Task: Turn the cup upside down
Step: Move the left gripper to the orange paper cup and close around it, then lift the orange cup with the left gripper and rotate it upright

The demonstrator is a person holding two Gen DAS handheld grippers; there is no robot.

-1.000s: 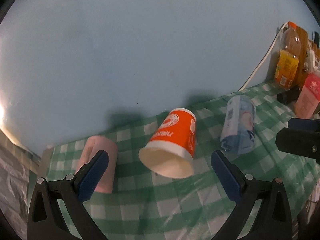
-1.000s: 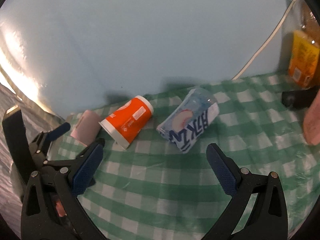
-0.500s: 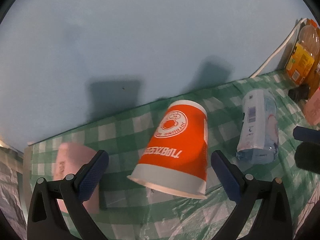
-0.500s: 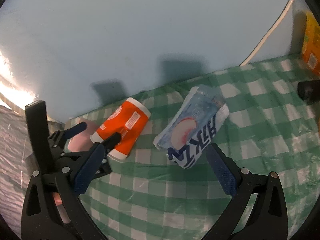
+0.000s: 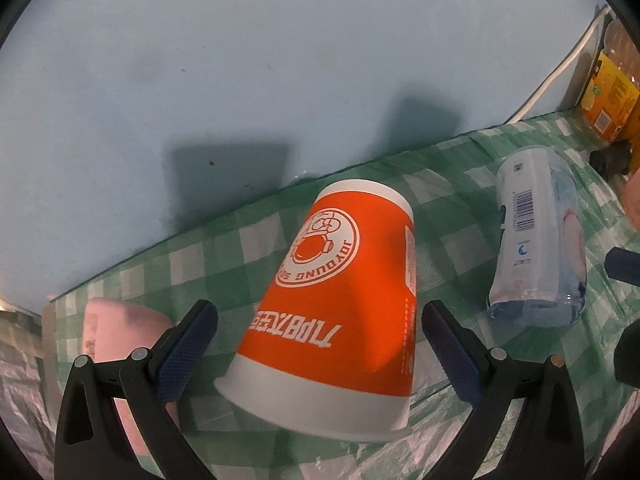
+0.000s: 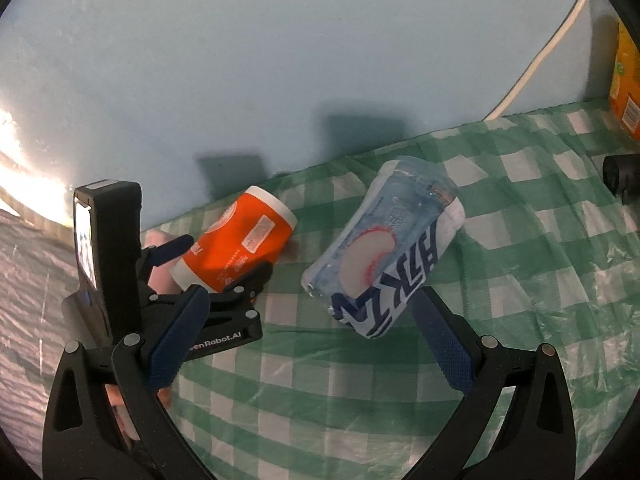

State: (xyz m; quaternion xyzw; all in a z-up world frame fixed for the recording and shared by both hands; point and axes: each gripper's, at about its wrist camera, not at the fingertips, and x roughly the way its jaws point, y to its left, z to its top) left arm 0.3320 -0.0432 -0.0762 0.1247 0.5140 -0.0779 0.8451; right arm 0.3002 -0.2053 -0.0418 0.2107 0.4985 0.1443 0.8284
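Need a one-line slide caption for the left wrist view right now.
Open left hand-held gripper straddles the orange cup lying on its side on the green checked cloth, pads not yet touching.

I saw a green-and-white checked cloth (image 6: 520, 280) covering the worktop, which ran up against a pale blue wall (image 5: 280, 60). A pink cup (image 5: 116, 332) lay on its side at the cloth's left end. To the right lay a clear plastic cup (image 6: 384, 256) with blue lettering and a peach picture, also on its side. A white cable (image 6: 536, 64) ran down the wall to the cloth. At the far right stood an orange juice bottle (image 5: 612, 92) and a small black object (image 6: 622, 178).
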